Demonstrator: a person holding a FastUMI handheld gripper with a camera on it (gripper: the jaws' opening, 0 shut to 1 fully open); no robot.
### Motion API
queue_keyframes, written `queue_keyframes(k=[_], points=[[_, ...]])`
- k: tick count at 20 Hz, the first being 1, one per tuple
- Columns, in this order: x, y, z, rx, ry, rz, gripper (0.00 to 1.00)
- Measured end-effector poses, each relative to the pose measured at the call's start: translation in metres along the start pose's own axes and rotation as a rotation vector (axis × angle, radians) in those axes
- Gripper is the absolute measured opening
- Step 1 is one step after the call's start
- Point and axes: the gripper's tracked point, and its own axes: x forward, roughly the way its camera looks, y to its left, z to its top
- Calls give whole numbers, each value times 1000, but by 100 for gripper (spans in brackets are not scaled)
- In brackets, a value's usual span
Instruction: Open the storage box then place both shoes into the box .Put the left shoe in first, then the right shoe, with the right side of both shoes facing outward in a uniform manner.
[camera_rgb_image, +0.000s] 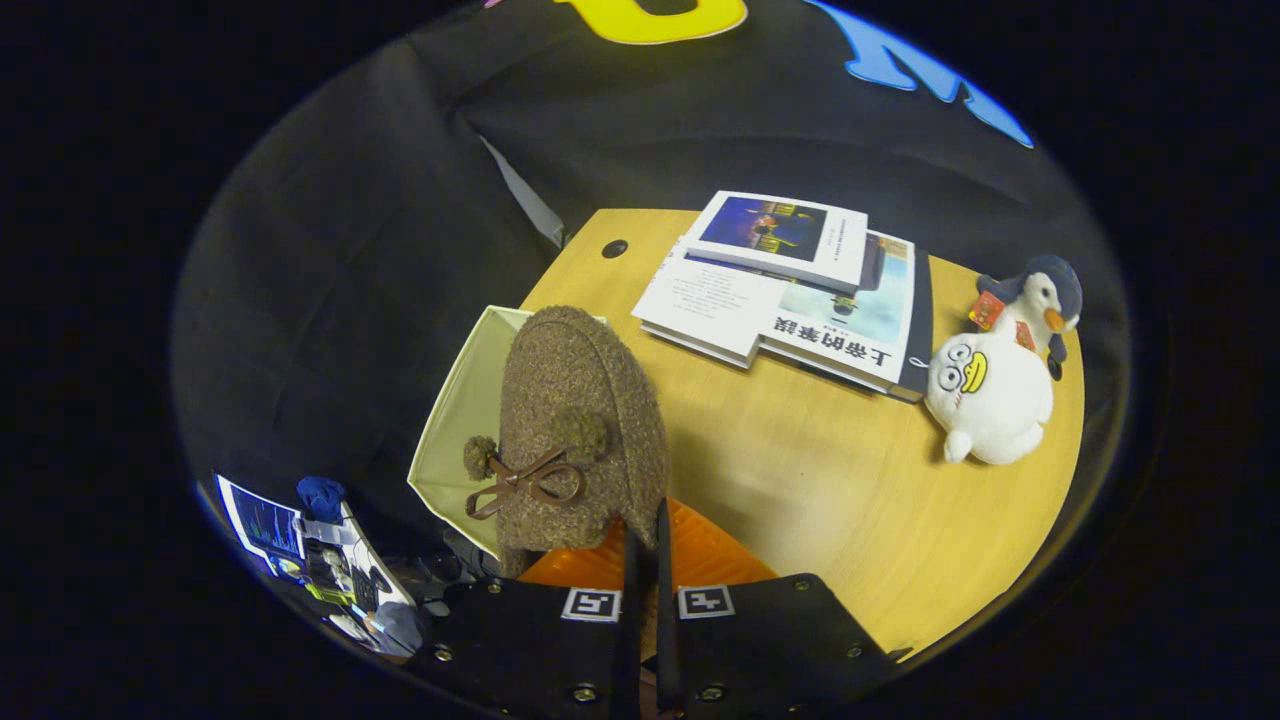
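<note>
Gripper (640, 560) fingers are pressed nearly together on the heel edge of my brown fuzzy shoe (580, 430), held up over the pale storage box (455, 440) at the counter (800, 470) edge. Box looks open; I judge this shoe not yet in. Box interior and the other shoe are hidden.

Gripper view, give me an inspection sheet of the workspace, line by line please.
Surface: round wooden table, small hole near its far edge.
Job's things: brown fuzzy shoe with bow, held up over the pale open storage box.
Clutter: stacked books; white duck plush; penguin plush.
Grippers: gripper fingers close together, pinching the shoe's rim.
Cables: nothing seen.
Surroundings: black cloth wall; a screen beyond the table's edge.
</note>
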Motion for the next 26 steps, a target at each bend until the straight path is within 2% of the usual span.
queue_keyframes(k=[9,17,19,21,23,24,26], points=[[48,78,39,-122,72,-12,7],[73,118,50,-112,107,-10,7],[72,131,54,-116,91,34,10],[70,131,61,-141,62,40,45],[78,124,62,-167,22,12,81],[58,123,70,-169,1,13,99],[48,121,73,-162,-32,22,99]])
